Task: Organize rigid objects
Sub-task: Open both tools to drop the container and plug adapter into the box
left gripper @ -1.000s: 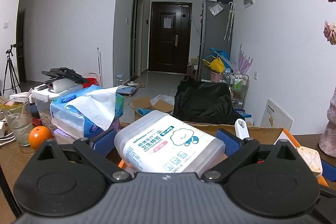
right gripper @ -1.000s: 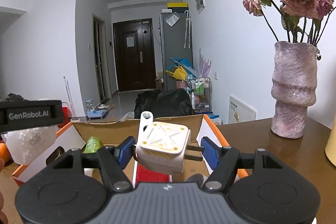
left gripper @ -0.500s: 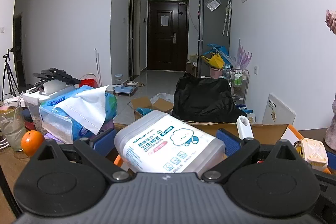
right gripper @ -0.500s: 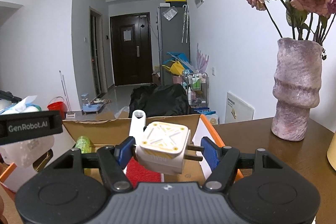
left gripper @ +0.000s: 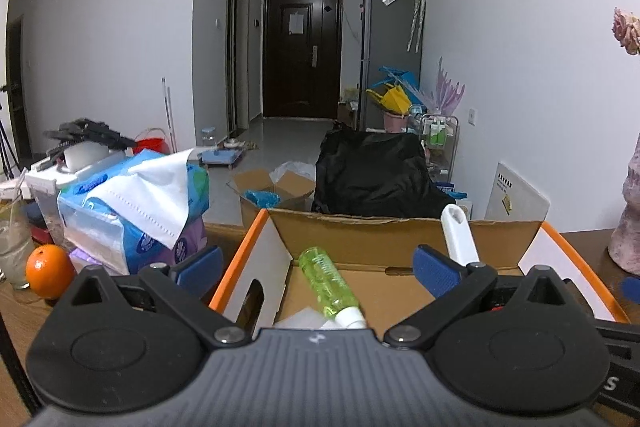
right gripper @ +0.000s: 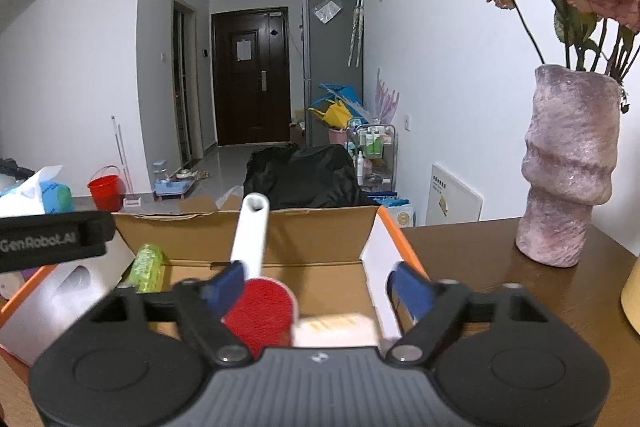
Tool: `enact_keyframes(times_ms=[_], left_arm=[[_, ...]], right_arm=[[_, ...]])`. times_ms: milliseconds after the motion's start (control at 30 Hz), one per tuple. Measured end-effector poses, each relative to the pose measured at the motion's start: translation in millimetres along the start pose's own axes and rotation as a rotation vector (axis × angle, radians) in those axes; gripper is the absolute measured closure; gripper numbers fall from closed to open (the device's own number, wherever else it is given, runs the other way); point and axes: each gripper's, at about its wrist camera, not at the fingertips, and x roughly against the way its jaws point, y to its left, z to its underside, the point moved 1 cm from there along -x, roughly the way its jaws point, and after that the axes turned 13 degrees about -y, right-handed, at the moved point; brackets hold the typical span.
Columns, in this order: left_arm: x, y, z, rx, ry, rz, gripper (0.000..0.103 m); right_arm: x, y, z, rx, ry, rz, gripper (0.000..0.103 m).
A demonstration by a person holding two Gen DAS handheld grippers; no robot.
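1. The cardboard box (right gripper: pixel 248 233) sits at the table's (right gripper: pixel 480 267) far edge, below both grippers.
2. The right gripper (right gripper: pixel 316 285) is opening, empty; the left gripper (left gripper: pixel 316 263) gapes empty.
3. The white plug (right gripper: pixel 336 331) lies blurred in the box's near right corner, beneath the right jaws.

The cardboard box (left gripper: pixel 400 227) is brown inside, with orange rims and white outer flaps. A translucent lime-green bottle (left gripper: pixel 326 277) with a white cap lies in it. The brush (right gripper: pixel 260 311) has a red head and a white handle. The gripper pads (left gripper: pixel 436 271) are blue on black arms. The vase (right gripper: pixel 568 167) is mottled mauve-pink. The tissue pack (left gripper: pixel 132 211) is blue and white. The fruit (left gripper: pixel 48 271) is orange.
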Motion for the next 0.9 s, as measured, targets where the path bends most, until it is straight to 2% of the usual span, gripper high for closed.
enact_keyframes(times_ms=[100, 900], left_arm=[[-2, 3, 1, 0.014, 0.013, -0.002, 0.000], [19, 2, -12, 0.027, -0.005, 0.012, 0.000]], right_arm=[[2, -1, -1, -0.005, -0.005, -0.002, 0.000], [17, 1, -6, 0.019, 0.010, -0.032, 0.000]])
